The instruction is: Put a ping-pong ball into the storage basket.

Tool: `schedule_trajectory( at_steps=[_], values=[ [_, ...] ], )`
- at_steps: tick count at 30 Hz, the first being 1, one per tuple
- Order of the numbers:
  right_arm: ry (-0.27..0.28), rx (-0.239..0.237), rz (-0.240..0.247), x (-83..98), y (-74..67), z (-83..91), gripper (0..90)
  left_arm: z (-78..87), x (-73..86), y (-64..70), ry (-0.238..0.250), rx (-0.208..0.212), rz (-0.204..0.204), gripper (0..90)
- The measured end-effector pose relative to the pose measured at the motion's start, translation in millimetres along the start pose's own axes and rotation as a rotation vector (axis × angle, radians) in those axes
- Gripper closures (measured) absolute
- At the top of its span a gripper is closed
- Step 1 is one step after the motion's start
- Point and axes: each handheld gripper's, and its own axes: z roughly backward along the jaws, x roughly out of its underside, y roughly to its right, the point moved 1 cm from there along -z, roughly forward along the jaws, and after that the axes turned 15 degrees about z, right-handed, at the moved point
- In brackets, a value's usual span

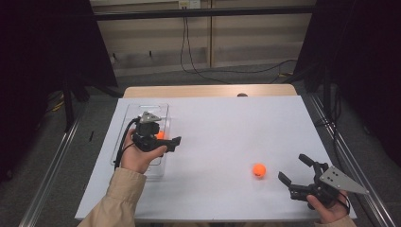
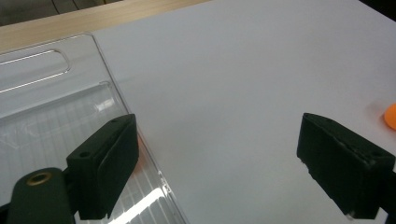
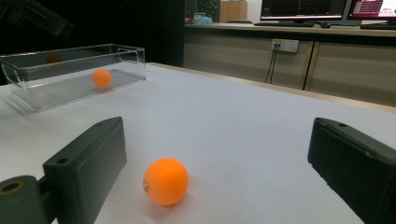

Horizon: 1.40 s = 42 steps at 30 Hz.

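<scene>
**Loose ball lies just ahead of the right gripper**

Black jaws of the right gripper stand wide open and hold nothing; the orange ball rests between and just ahead of them. White table carries the clear tray, one ball inside. Left gripper, open and empty, is well apart from the loose ball.

A lab or test room: black curtains hang at nine and three o'clock beside the white-covered tabletop, monitors sit on a counter at twelve, and cables trail down the wall.
</scene>
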Motion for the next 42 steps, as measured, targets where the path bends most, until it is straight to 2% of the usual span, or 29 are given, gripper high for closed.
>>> schedule_trajectory(
  at_steps=[5, 6, 11, 12, 16, 20, 21, 23, 24, 25, 26, 28, 32, 33, 42],
  values=[
    [-0.009, 0.001, -0.006, 0.1, -0.1, -0.7, 4.3, -2.5, 1.5, 5.7, 0.012, 0.018, -0.003, 11.6],
    [-0.009, -0.001, 0.006, 0.4, 0.4, -1.4, 4.3, -3.1, 1.9, 6.5, 0.021, 0.024, -0.003, 10.9],
    [-0.011, -0.002, 0.005, -0.3, 0.9, -3.5, 4.4, -4.5, 3.7, 12.0, 0.014, 0.047, -0.015, 9.3],
    [-0.012, -0.007, 0.010, -0.1, 1.3, -4.1, 4.4, -5.5, 4.3, 13.8, 0.022, 0.050, -0.005, 8.8],
    [-0.020, -0.009, 0.006, -0.3, 1.1, -5.5, 4.4, -8.6, 6.5, 20.3, 0.029, 0.074, -0.020, 7.7],
    [-0.025, -0.006, 0.004, -0.4, 1.0, -6.4, 4.4, -13.0, 9.8, 27.9, 0.023, 0.109, -0.052, 5.8],
    [-0.027, -0.007, 0.008, -0.3, 1.2, -6.3, 4.4, -14.2, 10.5, 29.9, 0.029, 0.114, -0.046, 5.1],
    [-0.030, -0.011, 0.007, -0.1, 1.5, -6.2, 4.3, -15.7, 11.2, 31.5, 0.019, 0.120, -0.072, 4.8],
    [-0.030, -0.001, -0.001, -0.1, 1.6, -6.6, 4.2, -17.3, 12.0, 33.4, 0.029, 0.130, -0.063, 4.5],
    [-0.033, -0.007, -0.002, 0.2, 1.9, -6.7, 4.1, -17.5, 12.3, 33.8, 0.017, 0.133, -0.080, 4.4],
    [-0.031, -0.004, 0.000, 0.4, 2.2, -7.1, 4.0, -18.7, 13.0, 35.3, 0.027, 0.136, -0.066, 4.4],
    [-0.033, -0.008, -0.006, 0.4, 1.9, -7.4, 3.9, -20.0, 14.3, 37.1, 0.023, 0.139, -0.078, 4.4],
    [-0.039, -0.013, -0.006, 0.7, 1.6, -7.8, 3.8, -24.3, 17.4, 40.7, 0.032, 0.161, -0.070, 4.4],
    [-0.039, -0.015, -0.005, 0.8, 1.6, -7.8, 3.8, -24.9, 17.9, 41.6, 0.029, 0.152, -0.077, 4.4],
    [-0.037, -0.011, -0.008, 0.4, 1.8, -6.9, 3.8, -32.8, 22.9, 48.8, 0.030, 0.179, -0.087, 4.4]
  ],
)
